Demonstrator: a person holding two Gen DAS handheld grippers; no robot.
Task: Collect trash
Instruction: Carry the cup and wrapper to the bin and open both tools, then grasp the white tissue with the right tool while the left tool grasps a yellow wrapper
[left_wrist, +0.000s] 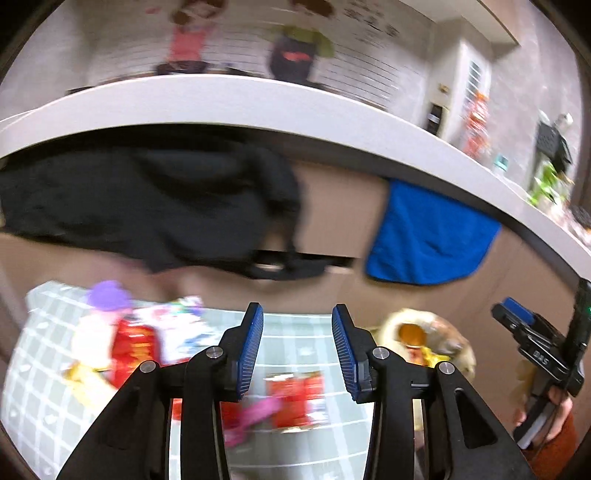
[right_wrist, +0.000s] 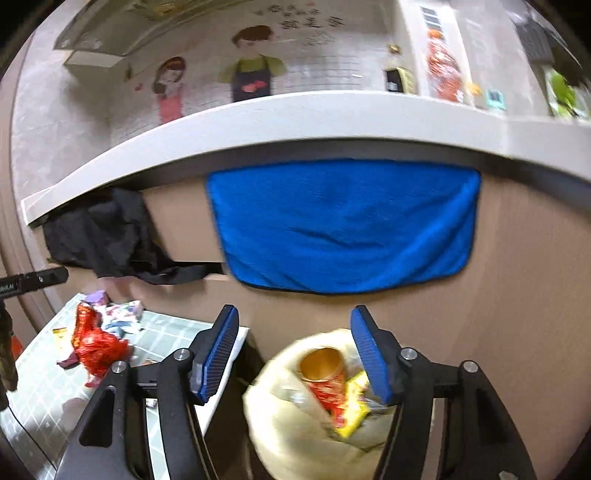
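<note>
Below the left tongs (left_wrist: 297, 350), whose blue pads stand apart with nothing between them, lies a green checked counter (left_wrist: 303, 332) strewn with trash. A red wrapper (left_wrist: 297, 400) sits at 6 o'clock in the left wrist view, a pink scrap (left_wrist: 255, 415) touching its left side. At 9 o'clock a second red wrapper (left_wrist: 131, 345) lies against a white printed packet (left_wrist: 181, 328), with a purple piece (left_wrist: 109, 295) just above them; all are blurred. At 3 o'clock the right tongs (left_wrist: 532, 332) show at the frame edge.

From the right wrist view, the right tongs (right_wrist: 295, 350) are likewise spread and empty, hanging over a pale bag (right_wrist: 295, 424) at 6 o'clock. Inside it rest an orange cup (right_wrist: 321, 363), a red wrapper and a yellow wrapper (right_wrist: 354, 410). At 12 o'clock a blue towel (right_wrist: 343, 225) hangs from a grey ledge (right_wrist: 295, 118), a black cloth (right_wrist: 107, 236) beside it at 9 o'clock.
</note>
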